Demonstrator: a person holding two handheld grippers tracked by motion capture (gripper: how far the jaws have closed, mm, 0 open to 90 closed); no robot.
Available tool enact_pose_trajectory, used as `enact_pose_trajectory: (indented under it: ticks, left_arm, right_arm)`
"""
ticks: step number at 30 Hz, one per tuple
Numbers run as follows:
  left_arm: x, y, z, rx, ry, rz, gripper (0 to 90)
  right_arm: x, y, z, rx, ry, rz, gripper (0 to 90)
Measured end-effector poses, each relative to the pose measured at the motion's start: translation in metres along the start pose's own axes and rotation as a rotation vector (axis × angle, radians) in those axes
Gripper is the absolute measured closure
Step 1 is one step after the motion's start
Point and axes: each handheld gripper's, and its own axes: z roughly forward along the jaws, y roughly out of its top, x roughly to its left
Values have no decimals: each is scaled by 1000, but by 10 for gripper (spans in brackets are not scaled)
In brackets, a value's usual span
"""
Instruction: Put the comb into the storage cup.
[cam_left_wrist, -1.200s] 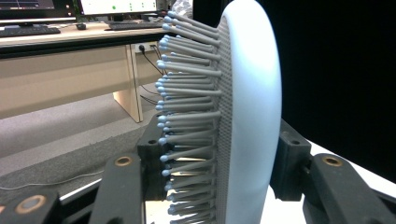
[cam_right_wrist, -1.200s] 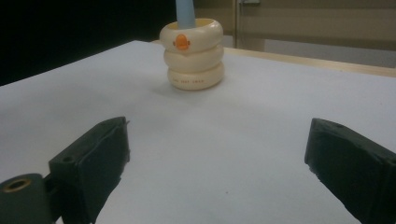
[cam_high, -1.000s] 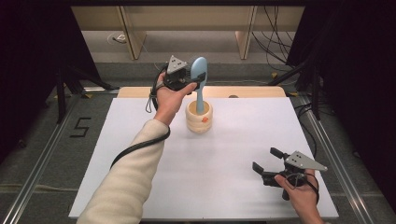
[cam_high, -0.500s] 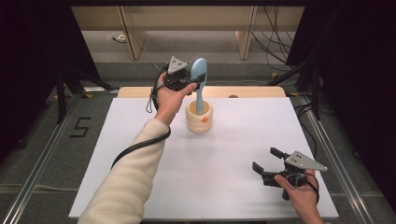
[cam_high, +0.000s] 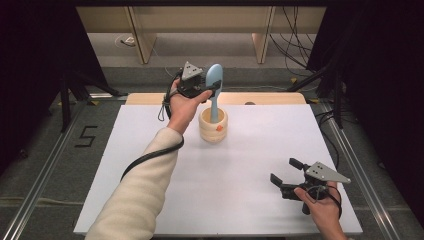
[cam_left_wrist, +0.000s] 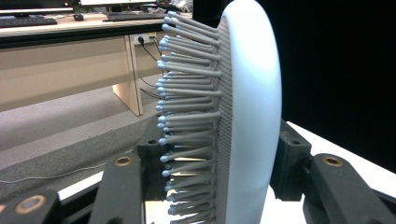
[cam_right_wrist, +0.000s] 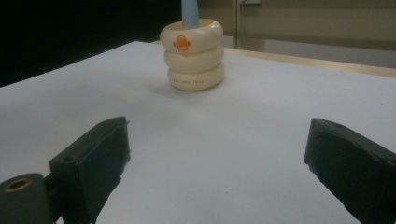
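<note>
Blue hairbrush (cam_high: 215, 80) stands handle-down in a cream holder (cam_high: 213, 125) at the desk's (cam_high: 250, 200) far side, its head clamped by the left gripper's (cam_high: 212, 89) fingers, likely to steady it. Right gripper (cam_high: 287, 175) rests near, fingers wide, empty.

the high view looks forward and down over the whole table (cam_high: 150, 165). the left gripper view sits tight against the hairbrush (cam_left_wrist: 247, 116). the right gripper view looks low across the table toward the cup (cam_right_wrist: 192, 56), shared with the high view.
</note>
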Motion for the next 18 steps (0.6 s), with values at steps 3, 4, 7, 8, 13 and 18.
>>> enact_pose_trajectory:
  ticks: [3, 4, 7, 8, 13, 18]
  left_arm:
    - [0, 0, 0, -1, -4, 1, 492]
    - [0, 0, 0, 0, -6, 1, 492]
    - [0, -1, 0, -4, -6, -3, 492]
    - [0, -2, 0, -5, -7, -6, 492]
    - [2, -5, 1, 5, -3, -2, 492]
    - [1, -7, 3, 8, -6, -4, 492]
  right_arm:
    - [0, 0, 0, 2, 0, -1, 77]
    - [0, 0, 1, 1, 0, 0, 77]
    - [0, -1, 1, 4, 2, -2, 77]
    - [0, 0, 1, 5, 1, -2, 77]
    - [0, -1, 1, 4, 1, -1, 77]
    - [0, 0, 0, 6, 1, -3, 77]
